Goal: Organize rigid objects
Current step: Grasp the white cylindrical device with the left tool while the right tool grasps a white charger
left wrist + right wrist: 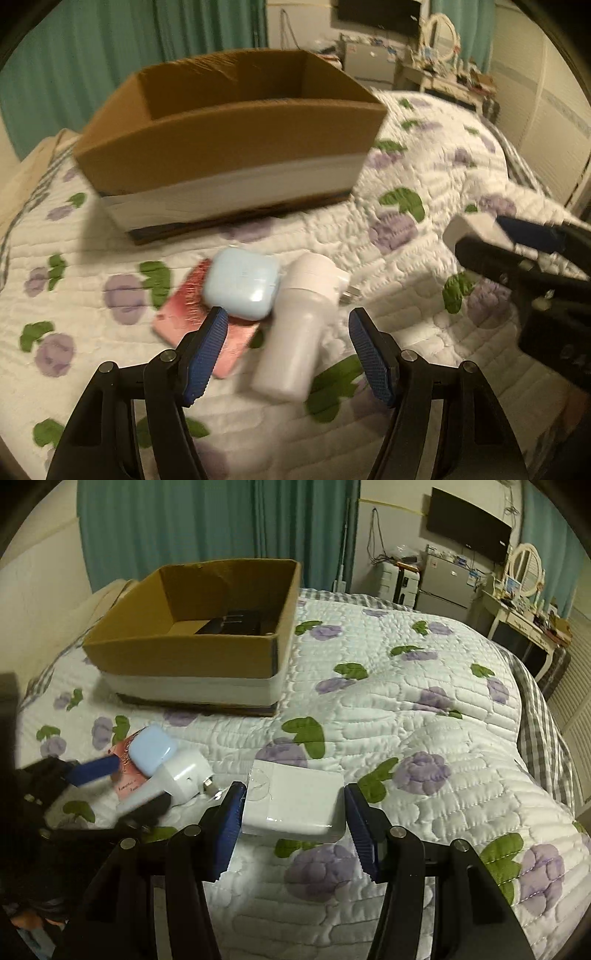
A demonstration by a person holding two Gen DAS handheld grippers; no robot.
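Your right tongs (293, 812) open around white charger block (295, 801) on bed. Block hard, smooth, slippery: pinch flat sides, mid-body. Your left tongs (288, 354) open over white tube (295, 332). Cardboard box (192, 653) sits behind.

The open brown corrugated-cardboard box (192, 653) looks matt, with a smooth white band around its base. The white flower-printed quilted cloth bedspread (406, 716) is puckered and soft. The flat white plastic adapter block (295, 801) and pale blue rounded plastic case (242, 288) look smooth and slightly glossy.
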